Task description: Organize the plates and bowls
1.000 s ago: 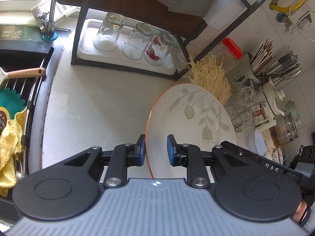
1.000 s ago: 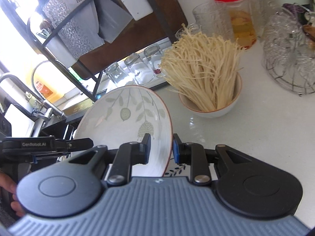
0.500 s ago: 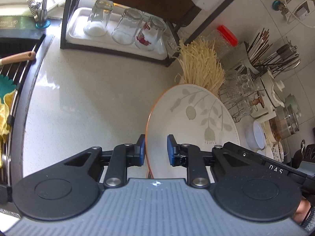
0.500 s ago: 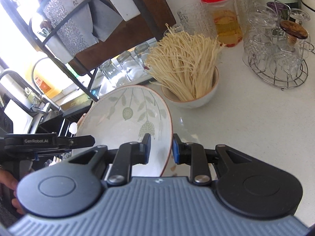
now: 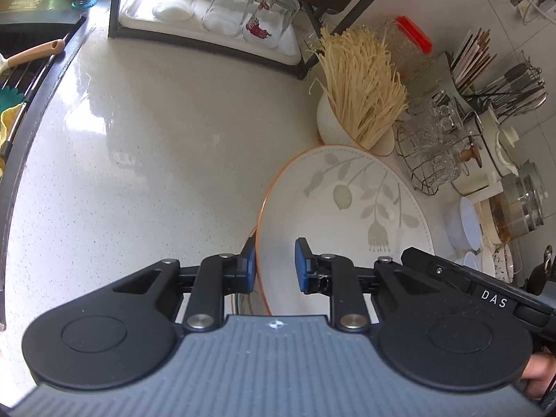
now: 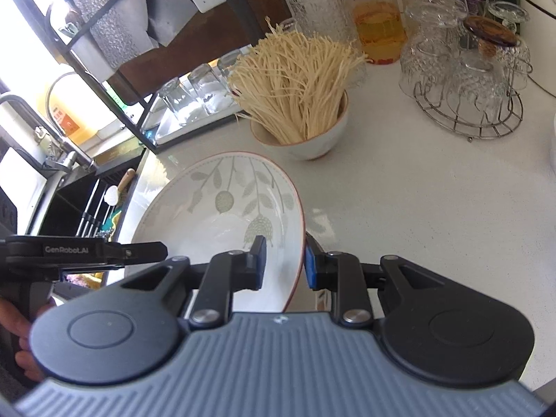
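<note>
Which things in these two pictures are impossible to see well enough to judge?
- Left wrist view: the near rim of the white leaf-patterned plate is hidden behind the grey tongs body.
- Left wrist view: something orange-rimmed under that plate shows only as a sliver.
- Right wrist view: the sink contents are dark and too small.

The plate [image 5: 344, 208] held between the two tongs is white with a pale grey-green leaf and flower pattern and a thin orange rim. Both tongs, left [image 5: 274, 266] and right [image 6: 283, 262], are black with blue pads and a grey ribbed body. Beyond them, a white bowl [image 6: 312, 139] holds pale yellow noodles [image 6: 295, 80], and a clear jar [image 6: 377, 24] of amber liquid has a red lid, all on a speckled off-white counter [image 5: 139, 156].
</note>
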`<action>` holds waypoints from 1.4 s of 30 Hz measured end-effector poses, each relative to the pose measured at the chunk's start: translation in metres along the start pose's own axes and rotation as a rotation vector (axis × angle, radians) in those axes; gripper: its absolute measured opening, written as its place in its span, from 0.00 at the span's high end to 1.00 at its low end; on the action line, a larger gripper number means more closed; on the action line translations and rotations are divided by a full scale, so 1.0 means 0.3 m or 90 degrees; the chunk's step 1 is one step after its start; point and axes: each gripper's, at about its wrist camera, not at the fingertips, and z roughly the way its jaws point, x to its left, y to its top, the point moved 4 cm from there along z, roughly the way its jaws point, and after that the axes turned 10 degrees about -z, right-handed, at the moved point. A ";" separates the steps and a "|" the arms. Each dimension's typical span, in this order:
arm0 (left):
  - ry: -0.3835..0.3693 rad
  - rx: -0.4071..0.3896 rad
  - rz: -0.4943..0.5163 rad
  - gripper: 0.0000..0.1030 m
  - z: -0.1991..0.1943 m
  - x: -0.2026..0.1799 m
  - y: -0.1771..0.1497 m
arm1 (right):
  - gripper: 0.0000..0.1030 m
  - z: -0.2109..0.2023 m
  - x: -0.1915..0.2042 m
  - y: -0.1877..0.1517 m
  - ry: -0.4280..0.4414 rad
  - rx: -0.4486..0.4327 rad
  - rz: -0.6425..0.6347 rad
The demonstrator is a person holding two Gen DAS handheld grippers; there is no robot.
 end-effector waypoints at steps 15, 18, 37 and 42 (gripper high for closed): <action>0.046 0.025 0.066 0.75 0.024 -0.071 -0.089 | 0.75 -0.030 -0.024 -0.064 -0.048 0.036 -0.038; 0.061 0.025 0.089 0.75 0.038 -0.086 -0.102 | 0.75 -0.028 -0.029 -0.075 -0.051 0.040 -0.037; 0.128 0.071 0.167 0.64 0.131 -0.108 -0.121 | 0.75 -0.006 -0.021 -0.087 -0.069 0.067 -0.060; 0.140 0.076 0.186 0.55 0.142 -0.129 -0.121 | 0.75 -0.003 -0.026 -0.083 -0.069 0.064 -0.060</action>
